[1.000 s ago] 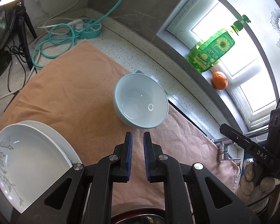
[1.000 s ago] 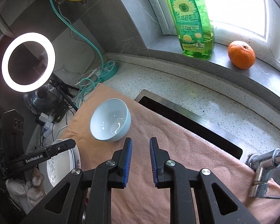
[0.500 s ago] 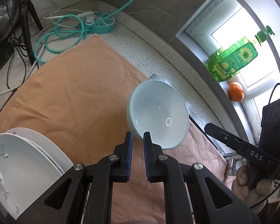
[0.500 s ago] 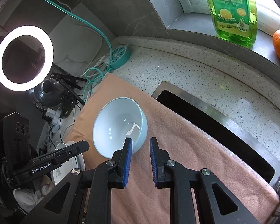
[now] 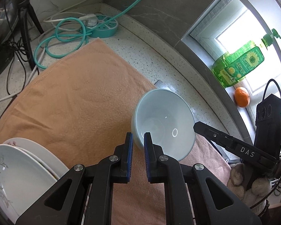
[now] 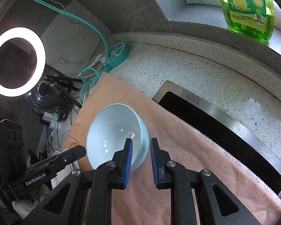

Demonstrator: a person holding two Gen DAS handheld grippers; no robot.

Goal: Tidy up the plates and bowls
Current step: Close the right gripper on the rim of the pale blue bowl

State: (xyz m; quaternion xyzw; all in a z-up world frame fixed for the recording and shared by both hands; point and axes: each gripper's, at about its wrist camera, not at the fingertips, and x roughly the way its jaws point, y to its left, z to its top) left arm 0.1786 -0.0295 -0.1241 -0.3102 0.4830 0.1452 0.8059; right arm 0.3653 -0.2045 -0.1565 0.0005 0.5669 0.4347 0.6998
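We are straddling the pale blue bowl's [image 5: 164,126] rim with both grippers, left gripper [image 5: 137,142] and right gripper [image 6: 141,150], jaws narrowly spread, not pinching it.

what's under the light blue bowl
The light blue bowl sits on a peach towel spread over the speckled counter. Whatever lies directly beneath its base is hidden.

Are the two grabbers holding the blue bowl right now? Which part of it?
Each gripper, left and right, has its fingers astride the bowl rim, on opposite sides. Whether the pads actually press it cannot be told.
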